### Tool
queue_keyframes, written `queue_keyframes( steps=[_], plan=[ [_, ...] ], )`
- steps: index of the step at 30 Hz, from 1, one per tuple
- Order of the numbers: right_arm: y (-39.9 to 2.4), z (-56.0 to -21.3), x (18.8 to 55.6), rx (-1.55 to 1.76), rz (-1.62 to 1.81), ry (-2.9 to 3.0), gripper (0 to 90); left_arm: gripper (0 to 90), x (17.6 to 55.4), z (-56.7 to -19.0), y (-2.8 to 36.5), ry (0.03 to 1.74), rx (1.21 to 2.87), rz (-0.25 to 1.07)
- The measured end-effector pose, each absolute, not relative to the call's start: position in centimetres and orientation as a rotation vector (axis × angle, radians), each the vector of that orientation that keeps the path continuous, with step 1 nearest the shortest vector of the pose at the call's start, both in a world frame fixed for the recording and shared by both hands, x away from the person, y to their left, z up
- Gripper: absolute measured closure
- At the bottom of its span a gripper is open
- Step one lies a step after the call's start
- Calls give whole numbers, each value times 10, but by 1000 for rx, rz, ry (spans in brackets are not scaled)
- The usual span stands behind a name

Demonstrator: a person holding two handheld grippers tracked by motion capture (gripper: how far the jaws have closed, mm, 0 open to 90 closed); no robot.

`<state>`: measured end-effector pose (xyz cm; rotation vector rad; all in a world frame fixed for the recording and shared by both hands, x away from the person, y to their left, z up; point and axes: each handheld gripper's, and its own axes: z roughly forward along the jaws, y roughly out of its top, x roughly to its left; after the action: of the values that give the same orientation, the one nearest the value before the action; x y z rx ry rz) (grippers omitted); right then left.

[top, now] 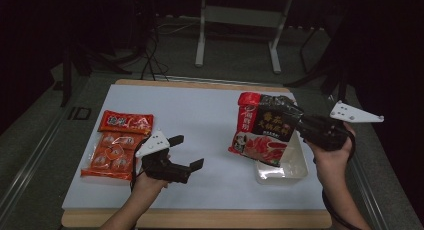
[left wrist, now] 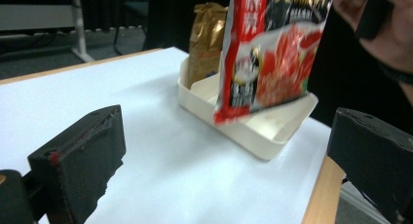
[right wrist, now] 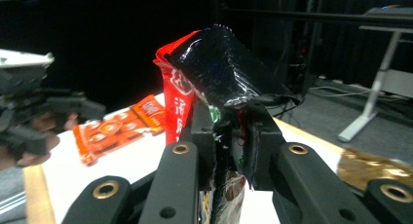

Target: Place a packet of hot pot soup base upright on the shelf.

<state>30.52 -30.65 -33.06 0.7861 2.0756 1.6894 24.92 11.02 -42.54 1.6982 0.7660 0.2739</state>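
1. Red-and-black sauce packet (top: 265,130): held in the air, hanging over the white tray (top: 295,171) at the table's right.
2. Right gripper (top: 300,124): clenched on the packet's upper edge; in the right gripper view the film creases between the pads.
3. Left gripper (top: 189,152): released, nothing between its jaws.
4. Handling, as judged: soft, glossy, probably slippery film with shifting contents; best held at the flat sealed edge.
5. Orange snack bag (top: 119,145): lying flat at the left.
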Motion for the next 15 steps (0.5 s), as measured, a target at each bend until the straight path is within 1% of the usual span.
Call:
queue_keyframes(
  steps=[4,7,15],
  plan=[
    [-316,-326,314,799,1661,2051,771,0,245,-432,114,783,1722,293],
    [-325,-325,322,811,1658,2031,771,0,241,-437,119,785,1700,317],
    [-347,-326,340,812,1653,1992,771,0,238,-456,128,730,1721,237]
  ],
)
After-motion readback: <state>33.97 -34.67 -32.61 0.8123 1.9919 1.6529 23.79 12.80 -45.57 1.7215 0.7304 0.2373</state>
